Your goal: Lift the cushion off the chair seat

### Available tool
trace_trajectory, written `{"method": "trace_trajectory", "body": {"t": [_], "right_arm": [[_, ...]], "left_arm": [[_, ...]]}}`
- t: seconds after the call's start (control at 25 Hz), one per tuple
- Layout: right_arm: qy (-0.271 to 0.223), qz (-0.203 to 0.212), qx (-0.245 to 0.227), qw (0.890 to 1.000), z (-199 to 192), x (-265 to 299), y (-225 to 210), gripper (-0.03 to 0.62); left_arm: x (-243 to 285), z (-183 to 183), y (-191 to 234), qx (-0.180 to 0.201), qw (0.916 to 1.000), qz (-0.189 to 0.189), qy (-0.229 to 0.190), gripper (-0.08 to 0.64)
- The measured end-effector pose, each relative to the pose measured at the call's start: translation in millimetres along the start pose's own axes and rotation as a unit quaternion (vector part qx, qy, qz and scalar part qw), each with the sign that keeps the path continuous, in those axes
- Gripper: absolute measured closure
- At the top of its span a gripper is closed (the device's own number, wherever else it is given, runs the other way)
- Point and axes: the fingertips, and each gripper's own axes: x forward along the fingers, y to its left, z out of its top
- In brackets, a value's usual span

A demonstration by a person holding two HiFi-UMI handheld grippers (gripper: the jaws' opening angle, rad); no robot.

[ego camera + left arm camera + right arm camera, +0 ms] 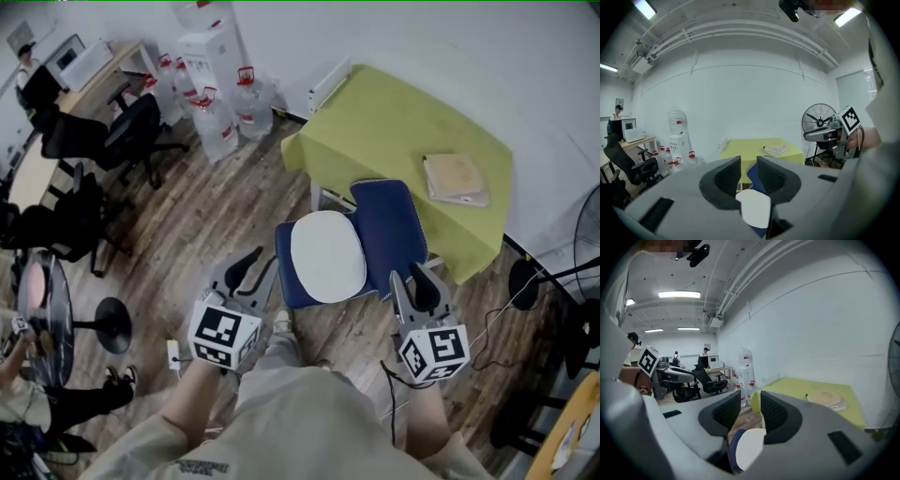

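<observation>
A white oval cushion point(328, 255) lies on the seat of a blue chair point(394, 225) that stands in front of the table. My left gripper point(253, 269) hovers just off the seat's left edge, open and holding nothing. Near the seat's right front corner my right gripper point(415, 281) is also open and empty. In the left gripper view the cushion point(754, 208) shows low past the left gripper point(749, 174), whose jaws stand a little apart. The right gripper view has the cushion point(749, 446) below the right gripper point(750, 411), with the blue seat edge point(733, 439) beside it.
A table under a yellow-green cloth point(394, 122) stands behind the chair, with a book point(455, 178) on it. Water bottles point(217, 122) and a dispenser are at the back left, black office chairs point(103, 141) at the left, a fan point(589, 230) at the right.
</observation>
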Motion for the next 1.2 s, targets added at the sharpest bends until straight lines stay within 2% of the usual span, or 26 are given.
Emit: {"method": "trace_trajectory", "body": {"t": [0.32, 0.56, 0.72, 0.96, 1.08, 1.2], "right_arm": [[0.058, -0.035, 0.037, 0.997, -29, 102, 2, 0.442], [0.108, -0.055, 0.052, 0.991, -62, 176, -9, 0.442], [0.15, -0.067, 0.059, 0.985, -106, 213, -16, 0.44], [0.205, -0.072, 0.081, 0.973, -172, 256, -38, 0.439], [0.228, -0.053, 0.111, 0.966, -210, 278, -53, 0.408], [0.243, -0.041, 0.125, 0.961, -249, 301, -75, 0.408]], "left_arm": [[75, -50, 77, 0.0, 0.9966, -0.054, 0.062, 0.463], [135, -100, 126, -0.028, 0.9909, -0.077, 0.107, 0.459], [163, -137, 149, -0.051, 0.9854, -0.094, 0.132, 0.457], [206, -193, 159, -0.079, 0.9746, -0.111, 0.178, 0.457], [233, -229, 152, -0.089, 0.9682, -0.112, 0.206, 0.457], [263, -268, 143, -0.105, 0.9608, -0.107, 0.233, 0.457]]}}
